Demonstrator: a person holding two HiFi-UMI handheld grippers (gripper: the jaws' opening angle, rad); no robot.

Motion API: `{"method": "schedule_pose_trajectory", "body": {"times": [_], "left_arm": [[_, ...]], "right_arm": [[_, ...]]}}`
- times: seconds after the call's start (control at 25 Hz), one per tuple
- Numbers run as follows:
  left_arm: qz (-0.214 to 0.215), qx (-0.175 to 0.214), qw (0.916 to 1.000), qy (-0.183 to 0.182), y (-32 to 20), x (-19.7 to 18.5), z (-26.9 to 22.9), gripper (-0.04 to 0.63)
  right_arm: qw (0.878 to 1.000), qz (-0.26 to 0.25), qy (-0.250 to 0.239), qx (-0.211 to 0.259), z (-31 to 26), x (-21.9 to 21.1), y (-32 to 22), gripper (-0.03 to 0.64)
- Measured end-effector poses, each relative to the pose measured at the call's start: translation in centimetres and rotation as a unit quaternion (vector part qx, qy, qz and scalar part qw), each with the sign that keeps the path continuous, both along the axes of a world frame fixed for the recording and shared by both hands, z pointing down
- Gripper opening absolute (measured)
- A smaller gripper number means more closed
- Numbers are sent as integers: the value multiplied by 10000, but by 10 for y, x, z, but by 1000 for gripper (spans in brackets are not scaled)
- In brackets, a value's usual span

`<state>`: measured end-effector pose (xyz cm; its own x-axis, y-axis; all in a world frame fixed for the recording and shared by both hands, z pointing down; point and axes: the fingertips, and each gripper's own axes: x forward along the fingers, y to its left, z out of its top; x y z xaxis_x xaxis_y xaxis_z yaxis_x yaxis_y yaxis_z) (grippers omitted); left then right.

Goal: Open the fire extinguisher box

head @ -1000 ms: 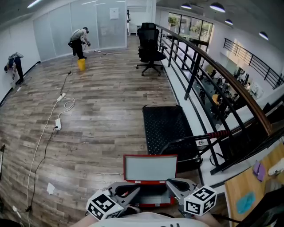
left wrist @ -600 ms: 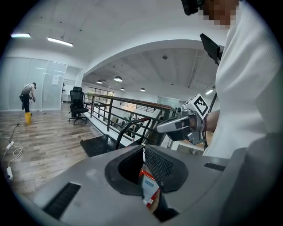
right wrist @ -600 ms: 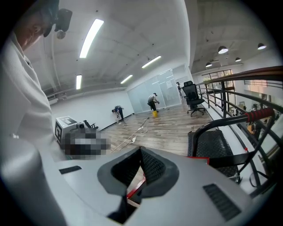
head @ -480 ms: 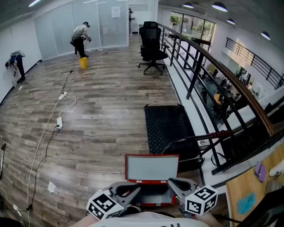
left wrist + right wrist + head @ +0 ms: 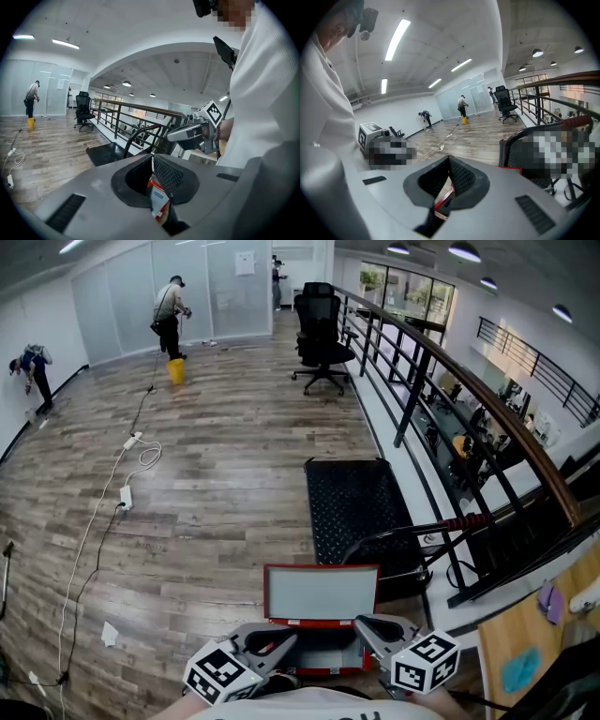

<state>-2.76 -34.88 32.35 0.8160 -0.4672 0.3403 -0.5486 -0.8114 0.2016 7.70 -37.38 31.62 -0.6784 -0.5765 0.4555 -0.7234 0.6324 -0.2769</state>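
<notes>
The fire extinguisher box (image 5: 319,622) sits on the wood floor (image 5: 216,474) directly in front of the operator, at the bottom centre of the head view. Its lid (image 5: 319,594) stands raised, close to upright, with the pale inner panel facing the camera and the dark interior exposed beneath it. The left gripper (image 5: 284,642) and the right gripper (image 5: 364,628) hover over the near edge of the box, one on each side, with their tips angled inward and downward. In the left gripper view, the left gripper (image 5: 152,158) has its ribbed pads pressed together with nothing between them; a red portion of the box (image 5: 157,197) shows through the gap below the pads. In the right gripper view, the right gripper (image 5: 449,161) is likewise clenched on nothing, and a red edge of the box (image 5: 443,198) appears below its pads. A black textured platform (image 5: 352,507) lies just beyond the box, beside the railing (image 5: 450,381). Farther away are an office chair (image 5: 317,329), a cable (image 5: 103,512) trailing across the floor, a yellow bucket (image 5: 174,373), and a person (image 5: 169,313) standing next to it.
</notes>
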Motion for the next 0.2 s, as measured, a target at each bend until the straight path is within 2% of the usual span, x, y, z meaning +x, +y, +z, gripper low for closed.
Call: {"method": "schedule_pose_trajectory", "body": {"times": [0.2], "left_arm": [[9, -11, 10000, 5, -3, 0, -1, 18]], "right_arm": [[10000, -16, 26, -23, 1, -1, -2, 9]]}}
